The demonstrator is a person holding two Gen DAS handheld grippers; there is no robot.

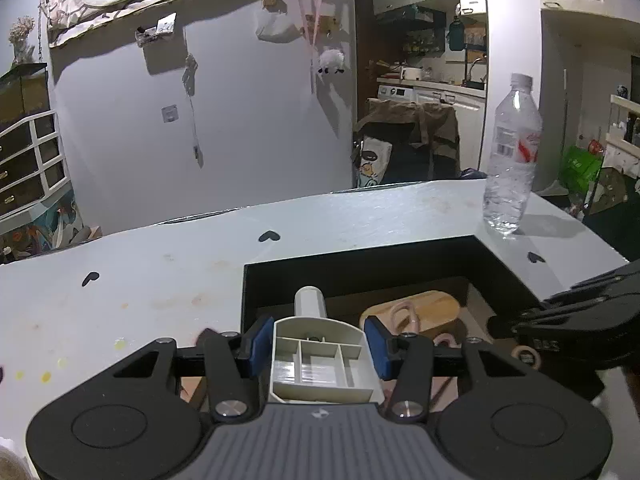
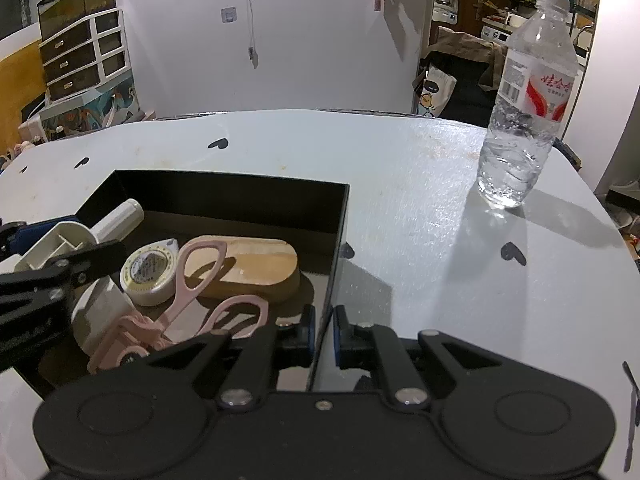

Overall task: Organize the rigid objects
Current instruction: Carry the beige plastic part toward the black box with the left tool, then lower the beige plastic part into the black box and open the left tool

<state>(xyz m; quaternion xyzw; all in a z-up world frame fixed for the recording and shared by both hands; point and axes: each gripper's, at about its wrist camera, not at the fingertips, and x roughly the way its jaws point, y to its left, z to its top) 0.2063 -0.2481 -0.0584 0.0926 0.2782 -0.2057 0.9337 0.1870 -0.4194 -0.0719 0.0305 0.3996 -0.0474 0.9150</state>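
Observation:
My left gripper (image 1: 318, 344) is shut on a white plastic holder (image 1: 320, 364) with small compartments and a round handle pointing forward. It hangs over the near left part of an open black box (image 1: 360, 268). In the right wrist view the same holder (image 2: 60, 240) shows at the box's left side. My right gripper (image 2: 324, 336) is shut on the thin right wall of the box (image 2: 338, 240). Inside lie a wooden board (image 2: 256, 264), pink scissors (image 2: 192, 280), a white tape roll (image 2: 148, 272) and a white round piece (image 2: 96, 312).
A clear water bottle (image 2: 524, 100) stands upright at the far right of the pale table (image 2: 420, 200), apart from the box. Small black heart marks dot the tabletop. Beyond the far edge is a white wall, with drawers at the left.

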